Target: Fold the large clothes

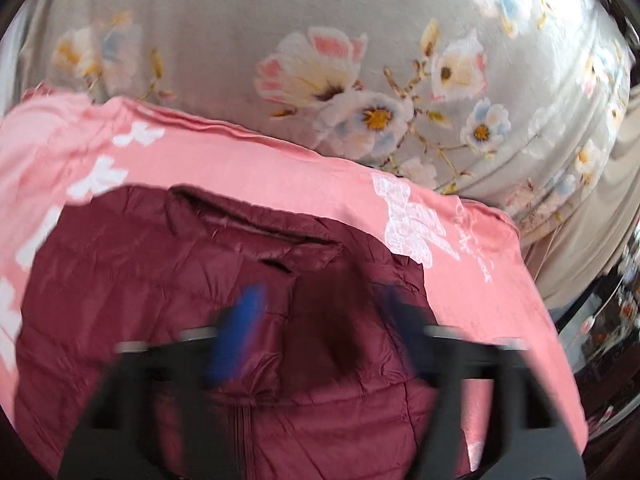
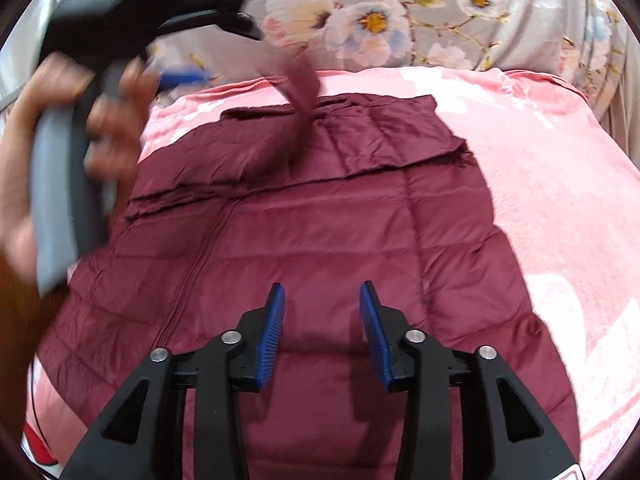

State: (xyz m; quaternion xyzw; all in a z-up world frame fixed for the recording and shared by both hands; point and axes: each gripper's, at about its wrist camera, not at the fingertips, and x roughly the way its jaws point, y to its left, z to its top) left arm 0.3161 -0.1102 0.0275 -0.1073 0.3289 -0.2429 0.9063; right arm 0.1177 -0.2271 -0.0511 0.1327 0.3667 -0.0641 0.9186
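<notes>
Left claw (image 1: 320, 332): your fingers gape, holding nothing.
Right claw (image 2: 322, 320): open over the jacket (image 2: 320, 240).
Risk: slippery padding may spring unfolded.

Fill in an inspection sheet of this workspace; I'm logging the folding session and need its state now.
Surface: pink blanket over a grey floral sheet.
Job's things: maroon puffer jacket lying flat, zipper up, a flap folded across its far end.
Clutter: nothing seen.
Grippers: right gripper open above the jacket; left gripper blurred, open; left hand on its handle.
Cables: nothing seen.
Surroundings: beige fabric beside the bed.
</notes>
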